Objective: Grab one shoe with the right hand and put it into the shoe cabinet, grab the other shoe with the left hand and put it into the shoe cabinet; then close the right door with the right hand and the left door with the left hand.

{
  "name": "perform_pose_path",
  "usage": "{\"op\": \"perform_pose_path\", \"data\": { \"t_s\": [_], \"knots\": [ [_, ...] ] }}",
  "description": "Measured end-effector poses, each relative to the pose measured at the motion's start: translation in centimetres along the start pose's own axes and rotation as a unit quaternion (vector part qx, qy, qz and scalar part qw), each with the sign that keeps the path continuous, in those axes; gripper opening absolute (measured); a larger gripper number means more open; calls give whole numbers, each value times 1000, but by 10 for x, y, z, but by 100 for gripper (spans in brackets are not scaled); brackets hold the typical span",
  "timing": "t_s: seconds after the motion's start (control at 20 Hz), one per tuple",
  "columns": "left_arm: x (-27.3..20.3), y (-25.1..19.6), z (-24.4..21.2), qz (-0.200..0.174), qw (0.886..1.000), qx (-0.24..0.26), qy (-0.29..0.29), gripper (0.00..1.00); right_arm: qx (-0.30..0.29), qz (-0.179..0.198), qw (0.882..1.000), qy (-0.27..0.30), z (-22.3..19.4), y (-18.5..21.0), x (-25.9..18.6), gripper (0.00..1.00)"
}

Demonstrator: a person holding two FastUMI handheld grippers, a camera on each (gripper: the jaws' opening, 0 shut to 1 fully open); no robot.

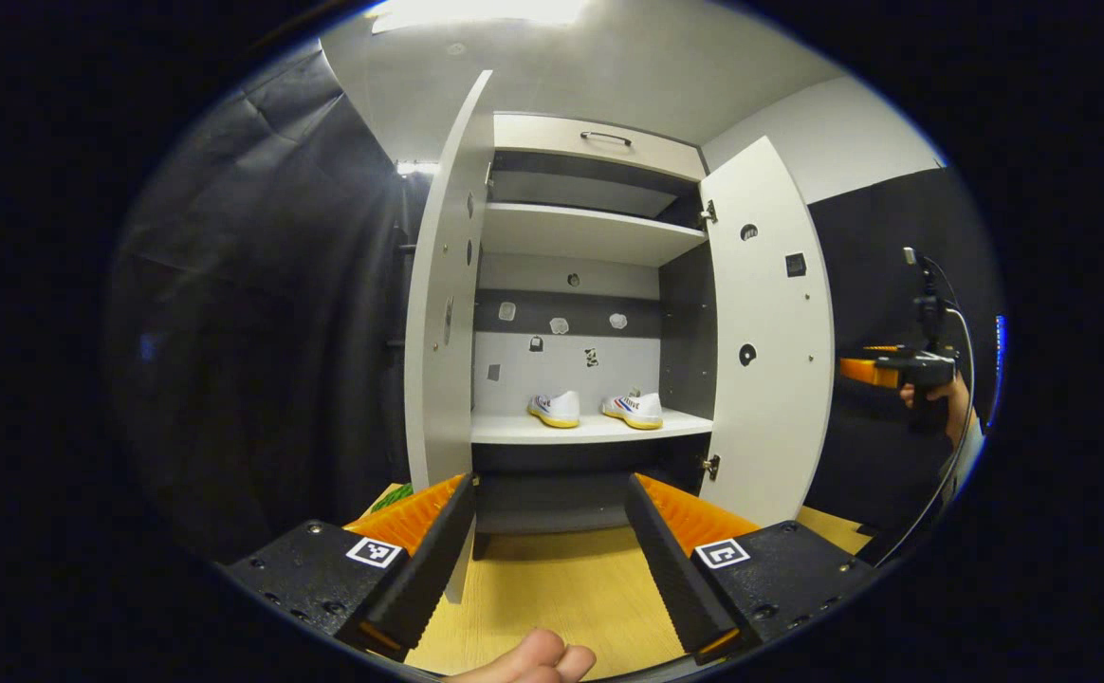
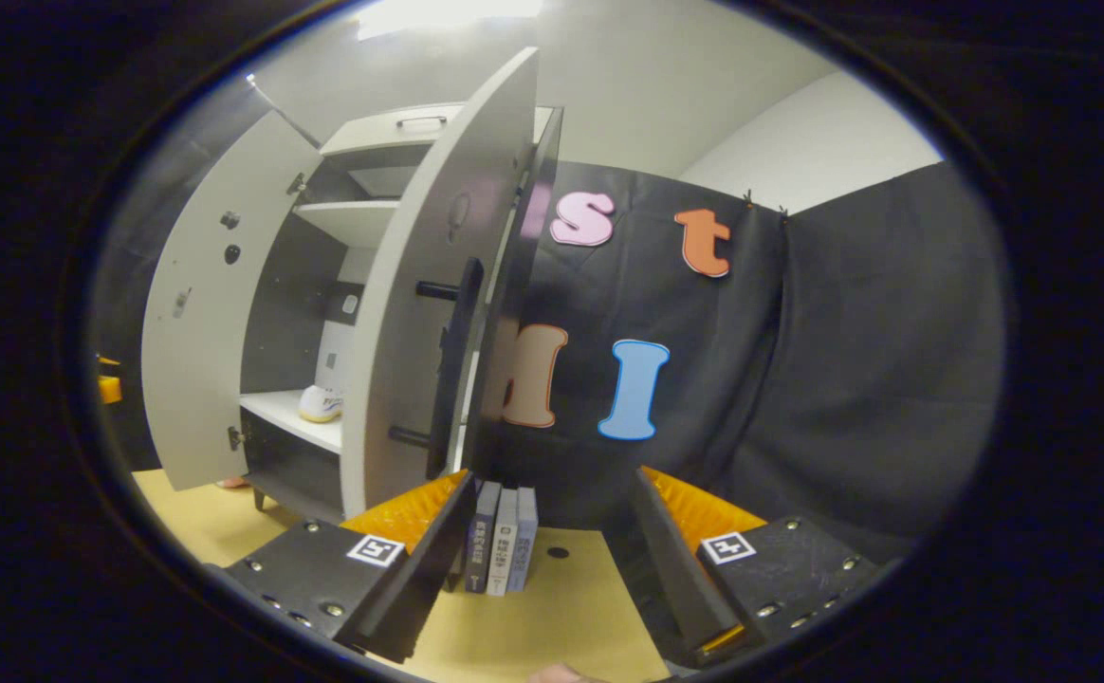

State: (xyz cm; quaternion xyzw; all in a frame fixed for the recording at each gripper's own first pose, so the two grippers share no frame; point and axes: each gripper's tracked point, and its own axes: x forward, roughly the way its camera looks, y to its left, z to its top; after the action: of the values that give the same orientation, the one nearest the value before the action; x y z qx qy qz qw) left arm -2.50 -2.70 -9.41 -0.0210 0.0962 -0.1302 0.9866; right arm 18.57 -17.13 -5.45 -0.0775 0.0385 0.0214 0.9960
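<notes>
Two white shoes with yellow soles, the left shoe (image 1: 556, 409) and the right shoe (image 1: 634, 410), stand side by side on the lower shelf (image 1: 590, 432) of the white shoe cabinet (image 1: 599, 142). Both doors stand open: the left door (image 1: 440, 313) and the right door (image 1: 766, 332). My left gripper (image 1: 552, 550) faces the cabinet, open and holding nothing. In the right gripper view one shoe (image 2: 322, 404) shows past the right door (image 2: 419, 323) with its dark handle (image 2: 450, 365). My right gripper (image 2: 552, 560) is open and holding nothing, a little way outside that door. A hand holds that gripper (image 1: 898, 368) at the far right of the left gripper view.
The floor (image 1: 561, 598) is light wood. Black cloth hangs on both sides of the cabinet. Three books (image 2: 502, 539) stand upright on the floor beside the cabinet, just ahead of my right gripper. A drawer with a handle (image 1: 605, 138) tops the cabinet, and an upper shelf (image 1: 580, 232) is bare.
</notes>
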Motion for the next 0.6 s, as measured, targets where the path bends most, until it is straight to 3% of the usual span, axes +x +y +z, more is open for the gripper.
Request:
{"op": "perform_pose_path", "data": {
  "t_s": [0.15, 0.3, 0.6],
  "knots": [
    [-10, -6, -10, -30, 1000, -2, 4, 99, 65, 0, 998, 7, 3, -3, 27, 98],
    [-11, 10, -12, -16, 1000, 6, 9, 96, 118, 16, 993, 5, 14, 4, 40, 98],
    [-15, 41, -15, 8, 1000, 2, 4, 96, 96, 17, 995, 20, 13, 15, 40, 95]
  ]
}}
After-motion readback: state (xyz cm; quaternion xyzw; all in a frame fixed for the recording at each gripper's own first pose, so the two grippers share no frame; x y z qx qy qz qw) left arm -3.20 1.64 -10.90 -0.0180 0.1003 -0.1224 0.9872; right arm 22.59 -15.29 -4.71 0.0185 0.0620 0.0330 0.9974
